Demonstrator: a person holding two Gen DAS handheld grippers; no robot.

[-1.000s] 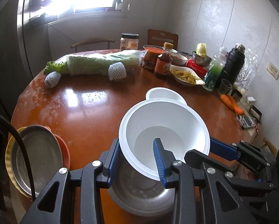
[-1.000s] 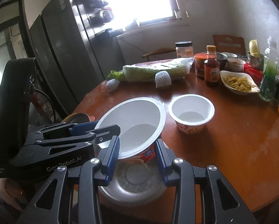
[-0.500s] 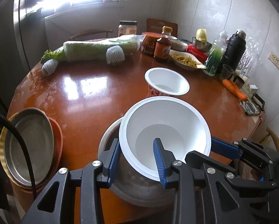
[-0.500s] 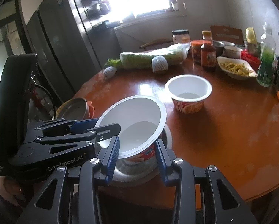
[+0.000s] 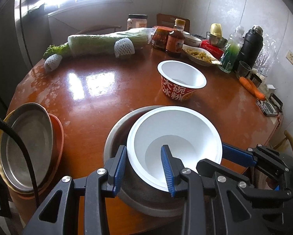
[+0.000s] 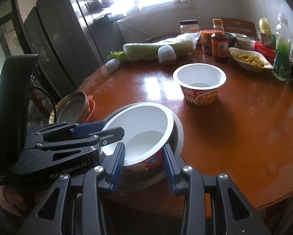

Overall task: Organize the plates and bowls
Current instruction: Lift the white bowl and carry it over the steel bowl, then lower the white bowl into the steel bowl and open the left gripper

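A white paper noodle bowl (image 5: 177, 137) sits tilted inside a steel bowl (image 5: 117, 133) at the table's near edge. My left gripper (image 5: 144, 168) is shut on the paper bowl's near wall, one finger inside and one outside. My right gripper (image 6: 143, 160) straddles the same bowl's (image 6: 140, 125) rim; whether it grips I cannot tell. The steel bowl (image 6: 178, 135) shows under it. A second paper bowl (image 5: 181, 80) stands upright mid-table; it also shows in the right wrist view (image 6: 200, 83). A stack of metal and orange plates (image 5: 29, 145) lies at the left edge.
Along the far side of the round wooden table (image 5: 99, 90) lie a wrapped cabbage (image 5: 103, 43), jars, a sauce bottle (image 5: 174, 39), a dish of food (image 5: 200, 55), a green bottle (image 5: 230, 52), a black flask (image 5: 249, 45) and carrots (image 5: 252, 88). A fridge (image 6: 54, 45) stands left.
Both grippers have drawn back and lowered with the paper bowl; it now sits deeper in the steel bowl. The second paper bowl appears farther away.
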